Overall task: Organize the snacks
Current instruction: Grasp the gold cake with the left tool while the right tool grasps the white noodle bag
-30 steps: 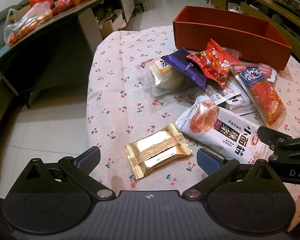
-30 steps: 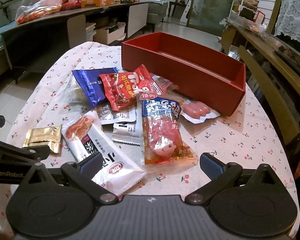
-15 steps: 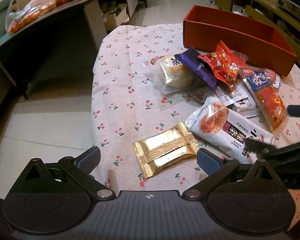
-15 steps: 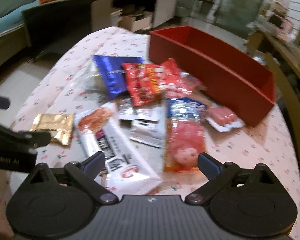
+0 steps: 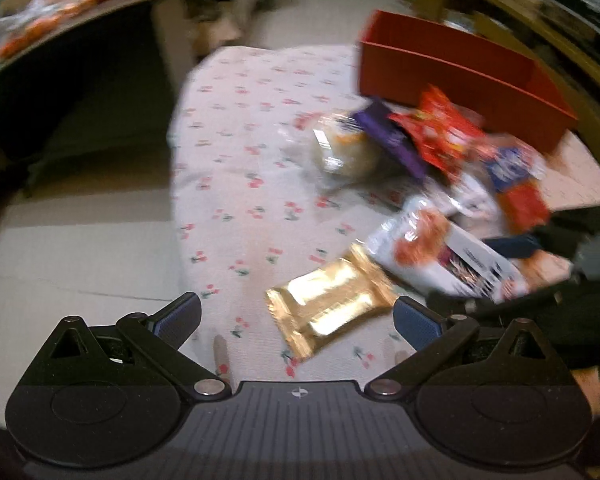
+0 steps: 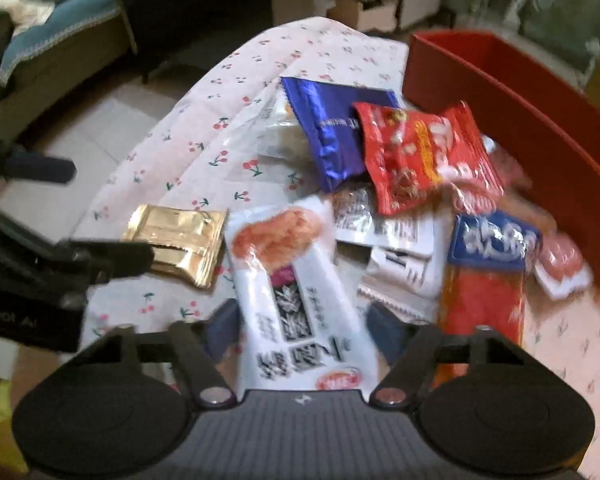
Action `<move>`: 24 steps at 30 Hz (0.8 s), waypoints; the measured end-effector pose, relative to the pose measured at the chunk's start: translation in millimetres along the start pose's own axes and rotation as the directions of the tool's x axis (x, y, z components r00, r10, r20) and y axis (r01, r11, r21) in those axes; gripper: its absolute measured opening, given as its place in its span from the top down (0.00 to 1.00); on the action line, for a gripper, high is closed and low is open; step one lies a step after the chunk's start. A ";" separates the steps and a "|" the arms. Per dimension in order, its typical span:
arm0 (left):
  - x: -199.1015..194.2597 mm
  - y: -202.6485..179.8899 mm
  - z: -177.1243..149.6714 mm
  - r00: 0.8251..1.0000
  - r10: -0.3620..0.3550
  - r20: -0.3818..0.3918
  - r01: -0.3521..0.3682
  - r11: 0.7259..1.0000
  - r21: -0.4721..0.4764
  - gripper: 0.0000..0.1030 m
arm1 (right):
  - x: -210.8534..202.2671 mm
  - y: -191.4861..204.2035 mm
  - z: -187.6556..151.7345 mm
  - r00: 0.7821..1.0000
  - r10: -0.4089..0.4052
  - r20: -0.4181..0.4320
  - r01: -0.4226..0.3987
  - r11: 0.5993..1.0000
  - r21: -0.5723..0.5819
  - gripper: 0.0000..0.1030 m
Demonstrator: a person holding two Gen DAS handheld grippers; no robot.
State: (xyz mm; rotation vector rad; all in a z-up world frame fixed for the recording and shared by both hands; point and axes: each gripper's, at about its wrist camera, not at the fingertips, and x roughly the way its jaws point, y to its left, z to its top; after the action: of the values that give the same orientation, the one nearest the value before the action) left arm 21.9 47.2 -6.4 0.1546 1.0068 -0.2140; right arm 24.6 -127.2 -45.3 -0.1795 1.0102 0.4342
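Observation:
Several snack packets lie on the cherry-print tablecloth in front of a long red box, also in the right wrist view. My left gripper is open over a gold packet, which lies between its fingers. My right gripper has moved onto a long white packet and its fingers stand narrowed at both sides of it. The white packet also shows in the left wrist view. A red packet, a blue-purple packet and an orange packet lie beyond.
A dark side table with bagged snacks stands at the left, across bare floor. A wooden chair frame runs behind the red box. The table's near left edge drops to the floor. The left gripper body sits left of the right one.
My right gripper has moved left and down onto the white packet and its fingers have closed in. My left gripper has drifted left and back; the gold packet now sits toward its right finger.

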 end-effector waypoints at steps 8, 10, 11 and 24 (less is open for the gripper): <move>7.7 -17.3 1.2 0.996 -0.080 -0.037 0.088 0.907 0.413 0.00 | -17.4 -6.5 -15.0 0.996 0.067 -0.063 -0.065 0.997 0.043 0.55; 18.2 -25.0 3.4 0.995 -0.088 -0.040 0.096 0.870 0.485 0.03 | -22.1 -9.1 -21.7 0.994 0.071 -0.082 -0.066 0.996 0.057 0.55; 24.5 -26.7 4.9 0.994 -0.095 -0.048 0.106 0.851 0.514 0.04 | -24.6 -11.3 -25.2 0.993 0.079 -0.087 -0.073 0.995 0.072 0.55; 54.9 -23.9 19.1 0.967 -0.198 -0.160 0.250 0.855 0.454 0.33 | -14.4 -9.4 -30.0 0.998 0.023 -0.053 -0.020 0.999 0.044 0.21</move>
State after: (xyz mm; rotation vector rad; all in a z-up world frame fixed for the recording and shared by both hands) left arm 60.0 13.9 -43.7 0.4993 1.0660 -0.6744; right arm -1.2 -149.8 -49.3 -0.1425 1.0742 0.4287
